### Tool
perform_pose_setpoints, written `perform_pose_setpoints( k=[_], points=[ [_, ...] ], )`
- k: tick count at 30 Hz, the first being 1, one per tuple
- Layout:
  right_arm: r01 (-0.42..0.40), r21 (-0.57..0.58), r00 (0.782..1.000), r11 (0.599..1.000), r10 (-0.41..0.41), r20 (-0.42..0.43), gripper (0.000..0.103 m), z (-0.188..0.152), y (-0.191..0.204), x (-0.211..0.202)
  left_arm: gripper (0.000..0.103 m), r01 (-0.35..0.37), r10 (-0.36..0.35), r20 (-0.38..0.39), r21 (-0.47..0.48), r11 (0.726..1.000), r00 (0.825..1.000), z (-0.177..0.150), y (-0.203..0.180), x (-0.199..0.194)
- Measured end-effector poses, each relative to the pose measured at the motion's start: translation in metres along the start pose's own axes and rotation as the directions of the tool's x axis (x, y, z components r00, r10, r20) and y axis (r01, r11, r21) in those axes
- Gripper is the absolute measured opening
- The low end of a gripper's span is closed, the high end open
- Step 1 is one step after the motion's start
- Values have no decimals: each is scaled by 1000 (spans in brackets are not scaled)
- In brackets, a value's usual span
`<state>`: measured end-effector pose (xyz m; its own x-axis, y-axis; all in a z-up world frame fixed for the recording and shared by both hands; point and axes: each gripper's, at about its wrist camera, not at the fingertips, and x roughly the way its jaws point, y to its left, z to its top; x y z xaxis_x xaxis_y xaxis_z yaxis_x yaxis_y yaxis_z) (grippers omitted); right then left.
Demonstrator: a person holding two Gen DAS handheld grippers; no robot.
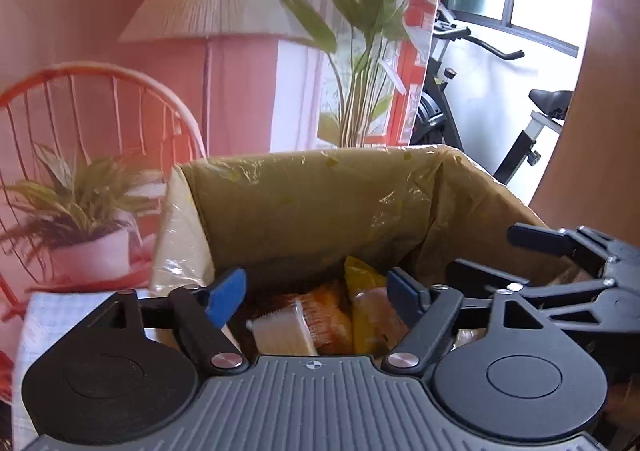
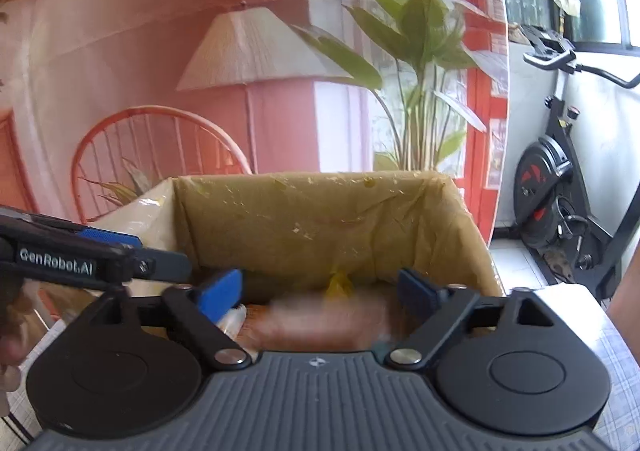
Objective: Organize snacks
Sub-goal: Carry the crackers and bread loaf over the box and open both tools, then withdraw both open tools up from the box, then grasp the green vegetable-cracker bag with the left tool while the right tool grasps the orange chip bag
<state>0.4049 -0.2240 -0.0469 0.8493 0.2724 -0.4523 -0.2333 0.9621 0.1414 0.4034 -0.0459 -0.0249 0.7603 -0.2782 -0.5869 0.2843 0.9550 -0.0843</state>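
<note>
Both tools are held over the near edge of a cardboard box [image 1: 304,207] lined with clear plastic, which stands on a bench covered by a checked cloth [image 1: 52,315]. The left tool [image 1: 316,295] is seen with its blue pads set wide and nothing between them; the right tool [image 2: 320,291] is likewise spread wide and empty, with the left one reaching across just beside it at the box's left rim. The snacks [image 1: 316,319] lie at the bottom of the box: an orange packet, a yellow packet standing against the far wall, and a pale wrapped piece nearest the camera. In the right wrist view they are blurred and cannot be told apart. The step in hand is judged to be a reach into the box for one packet. It would be done best if one tool only were lowered, so that the two are kept from fouling each other in the narrow opening. The pads should be kept clear of the loose liner, which could be caught, and closed on a single packet's edge rather than on the heap.
</note>
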Motion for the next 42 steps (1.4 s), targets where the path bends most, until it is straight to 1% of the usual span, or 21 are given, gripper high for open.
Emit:
perform_pose_setpoints(
  k=[2,6,9,12,14,17,20,21,23,25,27,29,31,34,36,39,40,42],
  points=[
    [-1,-3,1000,1000,1,18,93,0,1,-8,81,-1,0,14,9,1000,1000,-3,2,-10],
    [-35,-3,998,999,35,48,93,-3,4,-30,81,17,-17,54,5,1000,998,-12,6,-37],
    [-56,-4,996,998,56,67,93,-11,6,-48,81,29,-28,77,-8,1000,997,-23,9,-56],
    [-71,-15,994,997,72,82,93,-21,9,-67,81,65,-63,83,-27,997,995,-38,7,-71],
    [-78,-23,993,997,80,90,93,-28,11,-78,84,63,-62,87,-13,998,994,-49,1,-83],
    [-89,-27,992,996,91,84,93,-43,13,-91,84,73,-72,73,-15,997,995,-63,-3,-89],
    [-101,-44,994,994,103,45,93,-59,17,-96,84,91,-87,78,-48,995,993,-75,0,-94],
    [-102,-63,994,993,104,31,95,-65,19,-96,84,90,-86,77,-56,994,993,-80,2,-96],
    [-99,-110,995,989,99,-6,98,-79,24,-96,84,78,-74,68,-66,995,995,-87,6,-96],
    [-107,-141,994,984,102,-44,99,-91,26,-93,84,62,-59,53,-74,995,997,-96,10,-97],
    [-122,-169,991,978,109,-82,103,-103,28,-89,84,59,-56,41,-78,995,998,-102,13,-97],
    [-127,-213,988,969,104,-115,103,-115,30,-85,85,48,-46,29,-73,996,999,-111,15,-96],
    [-121,-270,985,955,82,-151,103,-126,32,-80,85,31,-31,10,-74,997,999,-116,20,-93],
    [-148,-361,975,921,74,-211,103,-141,35,-72,85,15,-17,-17,-115,993,1000,-123,31,-88],
    [-171,-391,968,904,80,-238,103,-148,36,-69,85,2,-6,-27,-146,989,1000,-127,37,-86],
    [-221,-405,951,887,104,-290,103,-156,36,-64,85,-2,-4,-38,-159,987,999,-131,40,-84],
    [-226,-417,947,880,100,-304,103,-160,37,-62,85,-3,-4,-40,-159,987,999,-132,41,-83],
    [-210,-459,949,863,68,-307,103,-167,40,-60,85,-5,-3,-48,-160,987,999,-135,41,-82]
  ],
)
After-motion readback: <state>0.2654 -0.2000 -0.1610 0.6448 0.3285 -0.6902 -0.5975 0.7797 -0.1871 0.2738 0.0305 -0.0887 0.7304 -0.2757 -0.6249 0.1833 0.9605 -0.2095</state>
